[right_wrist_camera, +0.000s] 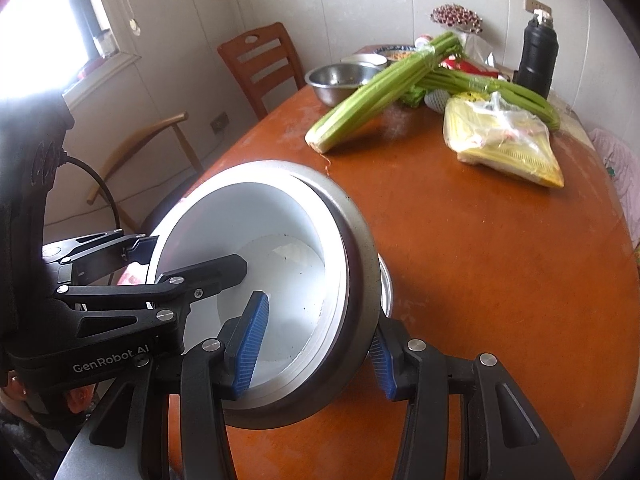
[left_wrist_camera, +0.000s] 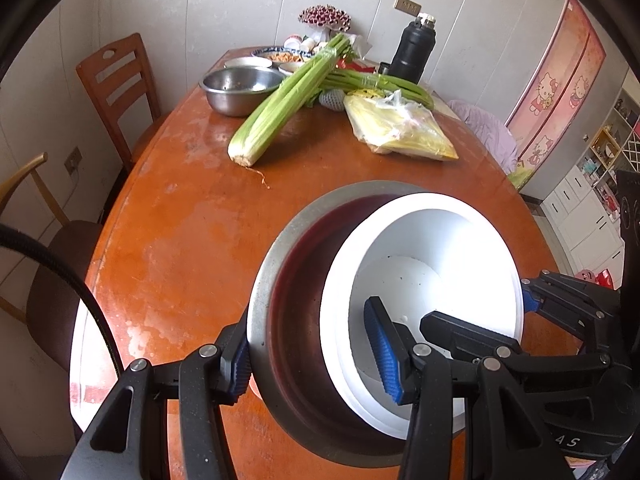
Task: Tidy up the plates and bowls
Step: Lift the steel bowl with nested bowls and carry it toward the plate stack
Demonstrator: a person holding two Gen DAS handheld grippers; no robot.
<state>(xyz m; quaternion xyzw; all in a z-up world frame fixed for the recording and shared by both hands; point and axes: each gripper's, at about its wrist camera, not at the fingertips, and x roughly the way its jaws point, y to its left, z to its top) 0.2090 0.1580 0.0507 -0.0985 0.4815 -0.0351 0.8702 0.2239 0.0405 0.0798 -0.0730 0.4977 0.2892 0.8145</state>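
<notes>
A steel bowl (left_wrist_camera: 280, 280) (right_wrist_camera: 360, 248) with a white bowl (left_wrist_camera: 440, 232) (right_wrist_camera: 240, 220) nested inside it is held over the near end of the orange table (left_wrist_camera: 180, 240). My left gripper (left_wrist_camera: 310, 360) is shut across the stack's left wall, one blue pad outside the steel and one inside the white bowl. The right gripper (right_wrist_camera: 316, 354) is shut across the opposite wall in the same way. Each gripper also shows in the other's view, the right gripper (left_wrist_camera: 484, 312) and the left gripper (right_wrist_camera: 186, 256). Another metal rim (right_wrist_camera: 386, 284) peeks out under the stack.
Further back on the table lie a second steel bowl (left_wrist_camera: 240, 88), celery bunches (left_wrist_camera: 288, 96), a yellow bagged packet (left_wrist_camera: 400, 128), a black flask (left_wrist_camera: 414, 48) and small dishes (left_wrist_camera: 248, 63). Wooden chairs (left_wrist_camera: 116, 84) stand along the left edge. A cabinet (left_wrist_camera: 560, 80) is at right.
</notes>
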